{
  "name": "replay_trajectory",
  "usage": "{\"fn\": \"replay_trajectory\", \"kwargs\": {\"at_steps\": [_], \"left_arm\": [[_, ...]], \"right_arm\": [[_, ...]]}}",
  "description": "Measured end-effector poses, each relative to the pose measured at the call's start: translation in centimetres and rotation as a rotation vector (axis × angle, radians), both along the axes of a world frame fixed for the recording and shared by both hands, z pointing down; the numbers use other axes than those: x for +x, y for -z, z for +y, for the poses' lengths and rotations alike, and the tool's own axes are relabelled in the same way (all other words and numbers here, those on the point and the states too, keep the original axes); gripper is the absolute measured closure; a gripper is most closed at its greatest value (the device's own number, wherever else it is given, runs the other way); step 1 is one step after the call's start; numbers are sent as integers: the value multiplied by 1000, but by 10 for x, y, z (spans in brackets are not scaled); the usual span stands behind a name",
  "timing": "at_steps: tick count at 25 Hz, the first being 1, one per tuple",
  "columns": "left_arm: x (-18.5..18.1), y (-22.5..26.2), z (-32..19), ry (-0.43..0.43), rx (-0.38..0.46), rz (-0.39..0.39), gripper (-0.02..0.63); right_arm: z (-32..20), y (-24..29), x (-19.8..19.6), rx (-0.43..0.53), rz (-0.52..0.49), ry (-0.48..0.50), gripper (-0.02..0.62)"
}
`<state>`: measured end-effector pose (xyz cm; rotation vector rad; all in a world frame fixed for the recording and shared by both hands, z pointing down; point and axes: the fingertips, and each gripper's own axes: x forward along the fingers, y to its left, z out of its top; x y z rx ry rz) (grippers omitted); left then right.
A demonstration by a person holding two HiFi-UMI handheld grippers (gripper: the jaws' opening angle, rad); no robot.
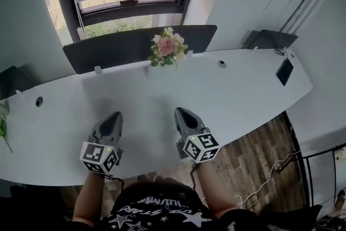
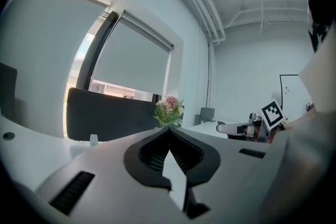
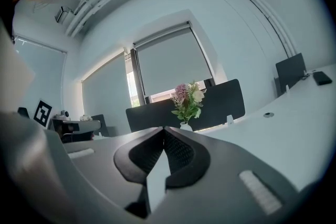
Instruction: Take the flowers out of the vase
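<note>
Vase (image 3: 186,126) shows only in right gripper view; left tongs (image 1: 114,116) and right tongs (image 1: 180,112) are pressed together.

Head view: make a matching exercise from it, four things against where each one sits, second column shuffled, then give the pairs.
Things
1. flowers
2. left hand-held gripper
3. right hand-held gripper
4. black flat device

Places
A. over the near side of the desk, right one of a pair, jaws shut
B. right end of the desk
C. far desk edge, in front of the dark divider
D. over the near side of the desk, left one of a pair, jaws shut

Pairs: 1-C, 2-D, 3-A, 4-B
</note>
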<state>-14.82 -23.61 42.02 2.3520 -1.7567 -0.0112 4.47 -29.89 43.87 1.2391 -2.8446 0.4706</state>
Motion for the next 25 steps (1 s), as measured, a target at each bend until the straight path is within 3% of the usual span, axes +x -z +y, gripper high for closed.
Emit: {"fn": "replay_trajectory", "kwargs": {"at_steps": [10,14,20,25], "left_arm": [[-3,7,-35,-49,61,12,597],[-3,3,-52,-18,66,-14,597],[-1,-2,-81,68,45,-19,597],[8,-10,-106,118,26,-36,597]], "right_arm": [[-26,-11,-5,-24,-10,-68,591],[-53,-19,-3,-45,-24,-65,589],[-90,-31,-9,-76,-15,6,540],[-106,-38,-28,-79,-9,66,429]]}}
